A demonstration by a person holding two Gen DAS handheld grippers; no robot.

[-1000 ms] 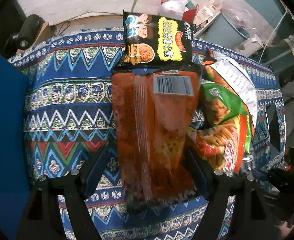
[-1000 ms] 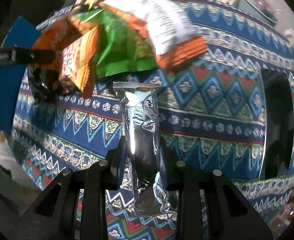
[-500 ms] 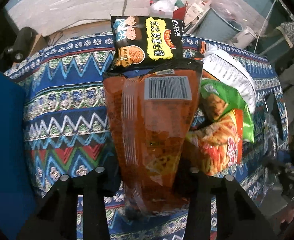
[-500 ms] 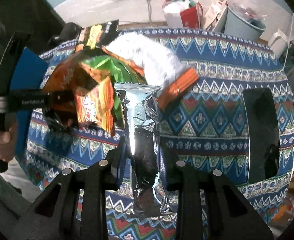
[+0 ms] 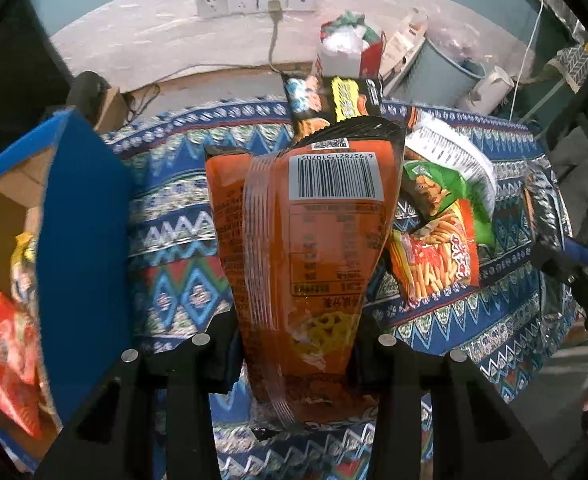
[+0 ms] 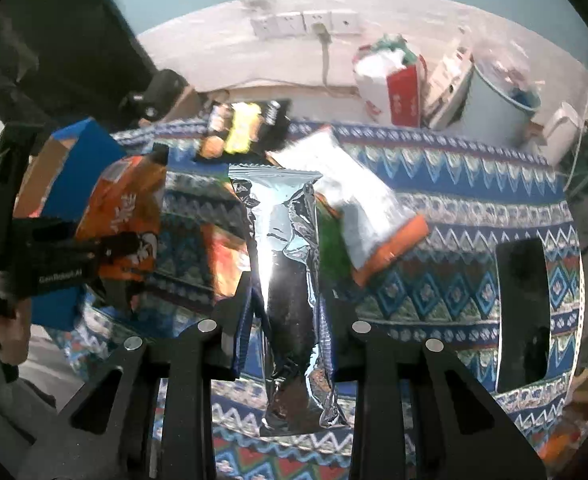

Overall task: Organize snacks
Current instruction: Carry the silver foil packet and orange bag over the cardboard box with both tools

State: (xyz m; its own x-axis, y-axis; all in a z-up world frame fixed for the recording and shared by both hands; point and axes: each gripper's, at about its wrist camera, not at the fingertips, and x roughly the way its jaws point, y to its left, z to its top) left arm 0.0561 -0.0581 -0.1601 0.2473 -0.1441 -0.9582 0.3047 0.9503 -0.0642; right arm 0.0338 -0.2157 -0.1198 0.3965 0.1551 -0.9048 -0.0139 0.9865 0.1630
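Already some packets sit in the blue box [image 5: 82, 240] left of the left claw [image 5: 294, 344], clamped on an orange bag [image 5: 305, 240]; the right claw [image 6: 286, 332] clamps a silver packet [image 6: 290, 280], with three more packets [image 5: 433, 248] beyond on the cloth.

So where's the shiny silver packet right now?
In the right wrist view the silver packet is centre frame, pinched in the right gripper above the patterned cloth, beside the white-and-orange bag.

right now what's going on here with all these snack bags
A person is sorting snacks with a handheld gripper in each hand. The left gripper is clamped on an orange snack bag, the right gripper on a silver foil packet. More bags lie on the patterned tablecloth, and a blue box at the left already holds some.
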